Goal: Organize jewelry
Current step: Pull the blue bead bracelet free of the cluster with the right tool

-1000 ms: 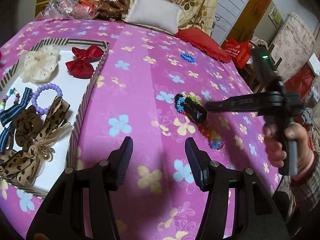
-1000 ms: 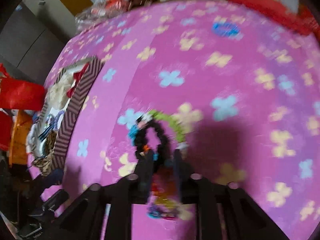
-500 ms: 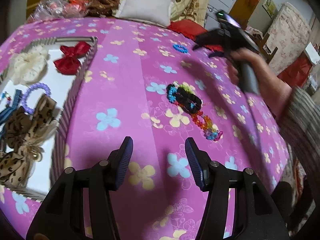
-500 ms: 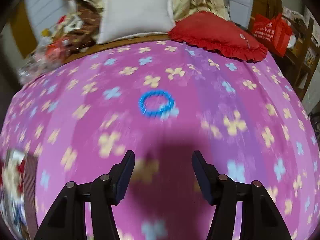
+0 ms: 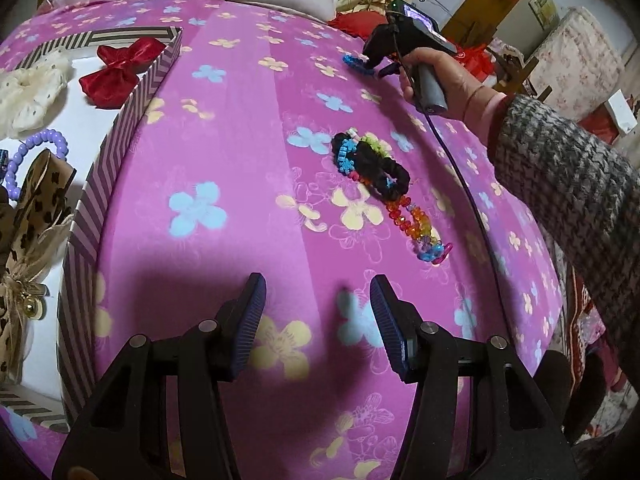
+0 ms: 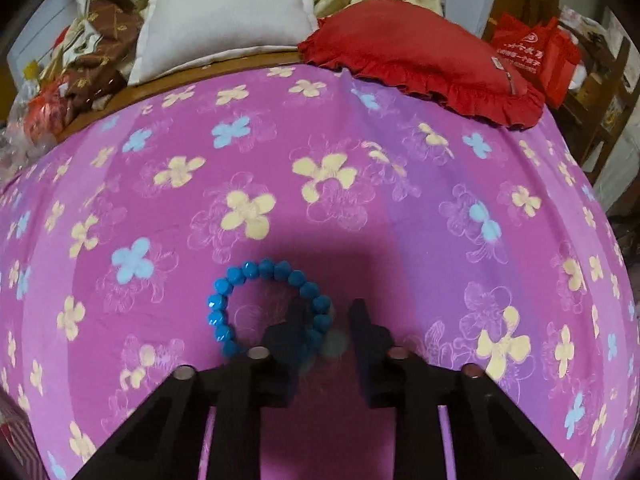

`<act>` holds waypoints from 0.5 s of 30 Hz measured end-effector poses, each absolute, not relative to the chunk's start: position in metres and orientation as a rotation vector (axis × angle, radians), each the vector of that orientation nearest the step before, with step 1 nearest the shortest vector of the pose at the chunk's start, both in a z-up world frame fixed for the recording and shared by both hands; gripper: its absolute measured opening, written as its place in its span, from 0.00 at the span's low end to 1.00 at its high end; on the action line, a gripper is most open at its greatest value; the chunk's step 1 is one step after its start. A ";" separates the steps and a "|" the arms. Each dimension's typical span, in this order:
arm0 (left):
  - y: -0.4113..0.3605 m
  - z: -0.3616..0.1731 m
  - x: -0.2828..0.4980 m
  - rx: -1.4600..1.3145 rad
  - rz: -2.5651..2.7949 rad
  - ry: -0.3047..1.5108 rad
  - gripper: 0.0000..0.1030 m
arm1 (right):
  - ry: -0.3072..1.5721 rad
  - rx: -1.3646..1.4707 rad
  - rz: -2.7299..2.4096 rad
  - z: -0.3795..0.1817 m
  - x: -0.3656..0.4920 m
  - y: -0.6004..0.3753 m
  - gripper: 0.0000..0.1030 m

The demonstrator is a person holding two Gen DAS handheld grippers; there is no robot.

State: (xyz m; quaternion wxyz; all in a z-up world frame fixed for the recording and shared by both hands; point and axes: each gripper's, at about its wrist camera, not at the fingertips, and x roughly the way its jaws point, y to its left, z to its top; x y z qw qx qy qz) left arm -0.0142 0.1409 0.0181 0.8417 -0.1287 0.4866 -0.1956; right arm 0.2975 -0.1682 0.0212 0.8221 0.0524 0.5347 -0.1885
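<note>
A blue bead bracelet (image 6: 240,280) lies flat on the pink flowered cloth (image 6: 320,184). My right gripper (image 6: 326,312) is open and down over its right side, one finger inside the ring and one outside. In the left wrist view the right gripper (image 5: 378,66) sits at the far side on the blue bracelet (image 5: 354,62). My left gripper (image 5: 318,306) is open and empty above the cloth. A black scrunchie (image 5: 380,168) lies with blue, green and rainbow bead bracelets (image 5: 420,224) mid-table. The striped box (image 5: 120,128) at left holds a red bow (image 5: 116,70), a purple bracelet and other hair pieces.
A white pillow (image 6: 224,12) and a red cushion (image 6: 420,56) lie past the table's far edge, with clutter at the far left. A red bag (image 6: 532,56) stands at the back right. My right forearm (image 5: 560,184) reaches across the table's right side.
My right gripper left the black scrunchie pile, swung to the far side and dropped over the blue bracelet, its jaws narrower than half a second ago. The left gripper stayed open.
</note>
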 end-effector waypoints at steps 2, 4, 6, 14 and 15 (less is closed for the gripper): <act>0.141 0.019 -0.014 -0.274 -0.403 1.027 0.52 | 1.172 0.115 -0.400 0.022 0.284 -0.167 0.11; 0.142 0.022 -0.015 -0.269 -0.391 1.019 0.52 | 1.206 0.095 -0.380 0.023 0.261 -0.163 0.11; 0.143 0.026 -0.017 -0.266 -0.389 1.008 0.52 | 1.242 0.075 -0.355 0.023 0.231 -0.159 0.11; 0.143 0.044 -0.029 -0.225 -0.354 0.925 0.52 | 1.328 0.108 -0.229 0.031 0.060 -0.154 0.11; 0.143 0.044 -0.030 -0.221 -0.348 0.918 0.52 | 1.300 0.131 -0.205 0.034 0.040 -0.155 0.12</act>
